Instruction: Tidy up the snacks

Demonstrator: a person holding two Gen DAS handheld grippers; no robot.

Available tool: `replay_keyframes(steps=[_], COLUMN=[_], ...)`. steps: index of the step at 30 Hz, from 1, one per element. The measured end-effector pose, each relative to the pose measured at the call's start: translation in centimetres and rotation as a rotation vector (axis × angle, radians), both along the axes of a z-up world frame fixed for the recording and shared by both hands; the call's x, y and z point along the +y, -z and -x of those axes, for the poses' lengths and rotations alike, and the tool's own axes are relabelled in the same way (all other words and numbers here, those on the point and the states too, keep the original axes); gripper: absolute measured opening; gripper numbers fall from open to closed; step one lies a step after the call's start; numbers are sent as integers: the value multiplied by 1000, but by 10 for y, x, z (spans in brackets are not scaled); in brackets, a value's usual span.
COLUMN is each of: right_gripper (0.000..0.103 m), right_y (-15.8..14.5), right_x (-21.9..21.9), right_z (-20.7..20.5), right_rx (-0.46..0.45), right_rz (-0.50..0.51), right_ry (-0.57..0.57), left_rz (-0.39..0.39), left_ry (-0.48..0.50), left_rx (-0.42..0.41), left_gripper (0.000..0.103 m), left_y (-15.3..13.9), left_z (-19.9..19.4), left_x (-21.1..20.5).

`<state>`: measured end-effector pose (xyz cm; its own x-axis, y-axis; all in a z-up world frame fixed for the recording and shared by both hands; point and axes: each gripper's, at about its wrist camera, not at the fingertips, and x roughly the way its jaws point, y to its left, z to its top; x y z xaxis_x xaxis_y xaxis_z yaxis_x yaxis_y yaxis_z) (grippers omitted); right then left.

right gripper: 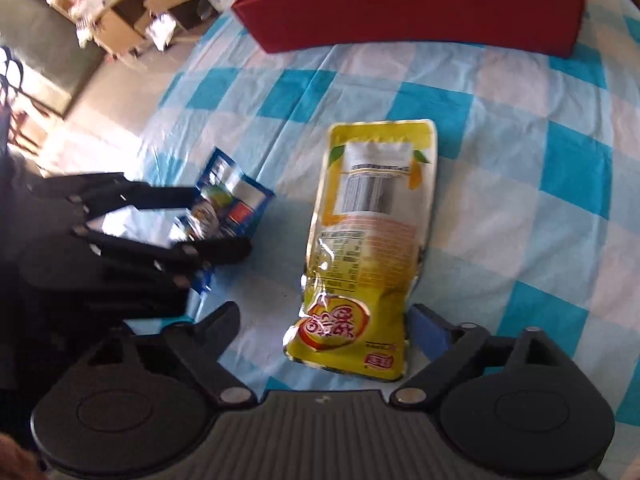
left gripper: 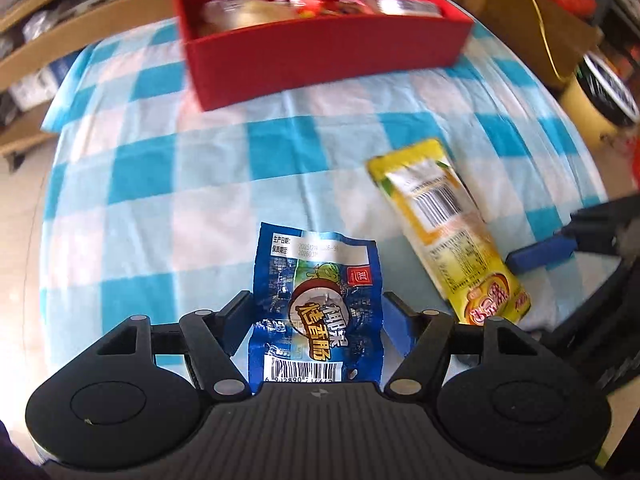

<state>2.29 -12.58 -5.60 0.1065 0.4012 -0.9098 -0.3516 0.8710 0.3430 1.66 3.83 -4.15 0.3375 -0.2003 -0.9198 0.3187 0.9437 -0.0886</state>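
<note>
Crinkly foil everywhere, basically. A blue sausage packet [left gripper: 316, 308], wrinkled and glossy with a barcode at its near end, lies flat on the soft blue-and-white checked cloth [left gripper: 160, 208], right between the fingers of the left gripper [left gripper: 318, 320]. Jaws look half spread, and I can't tell if the pads actually press on it. Just beside it sits a long yellow pouch [right gripper: 368, 240] (puffy, shiny, back side up), with the right gripper [right gripper: 324, 320] spread wide around its near end, not squeezing. The red box [left gripper: 320, 56], a matte, straight-walled rectangle, stands well apart at the far side of the cloth with a few wrappers already inside. Plenty of bare cloth between packets and box; the cloth's left edge drops off to the floor.
</note>
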Motion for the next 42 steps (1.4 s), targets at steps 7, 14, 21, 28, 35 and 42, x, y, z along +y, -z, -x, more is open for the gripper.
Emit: replay_keyframes(steps=[7,14,21,28,35,42], right_gripper=[103,20,23,32,33,98], right_y=[10,-6,-18,-13,-43,-20], right_x=[23,-4,-7,30,34,49], right_z=[17,4,9,-12,-58,-59], right_rx=[-64,13,-53,-179,-201,-333], right_rz=[255,255,198,334,36,347], right_ry=[-149,-77,-108,-308,-226,-769], left_rz=[77,142,180,194,272,283], left_ry=[-22,-17,-48,-99,-232,-235], left_rx=[-12,-10,-33,-31,-73,-15], left_gripper=[74,75,75,75,75,75], left_y=[-9,-12,-20,-20,-34,-21], left_z=[4,6,3,-5,-16,-19], left_x=[14,16,20,30,65,65])
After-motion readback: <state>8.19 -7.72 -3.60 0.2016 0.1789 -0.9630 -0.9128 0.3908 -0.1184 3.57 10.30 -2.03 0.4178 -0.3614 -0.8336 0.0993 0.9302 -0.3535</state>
